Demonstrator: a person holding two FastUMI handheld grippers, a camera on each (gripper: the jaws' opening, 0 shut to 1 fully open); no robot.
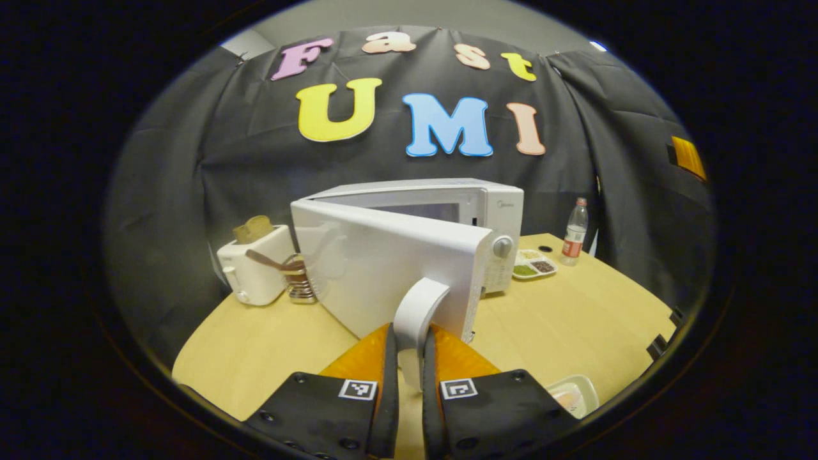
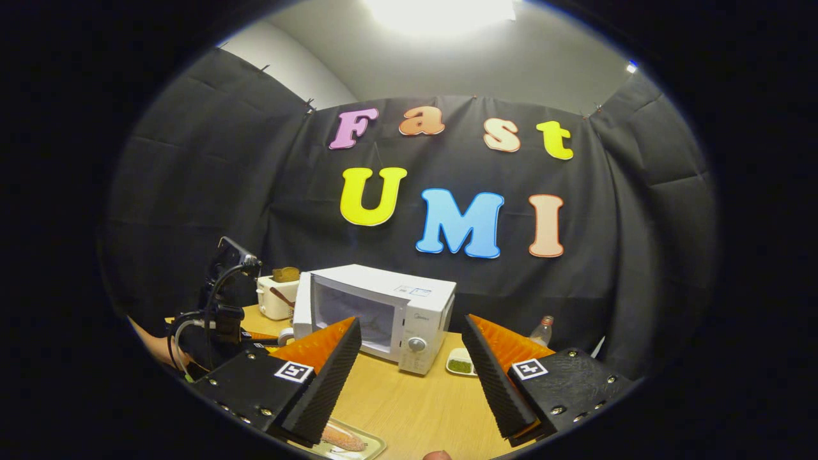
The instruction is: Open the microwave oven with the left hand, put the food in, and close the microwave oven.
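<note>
The white microwave [image 1: 447,204] stands at the back of the table, its door [image 1: 383,268] swung partly open toward me. My left gripper [image 1: 409,335] is shut on the door's white arched handle [image 1: 418,303], one finger on each side. In the right gripper view the microwave [image 2: 409,300] stands ahead with its cavity showing, and the left gripper [image 2: 220,319] is at its left with a hand behind it. My right gripper [image 2: 410,322] hangs open and holds nothing. Below it lies the food [image 2: 343,438], a brownish roll on a pale tray [image 2: 367,447]. That tray [image 1: 585,386] lies at the table's near right.
A white toaster [image 1: 252,271] with bread and a small metal rack [image 1: 299,284] stand left of the microwave. A divided snack dish [image 1: 533,263] and a plastic bottle [image 1: 575,231] stand to its right. The wooden table [image 1: 575,326] has bare room at front right.
</note>
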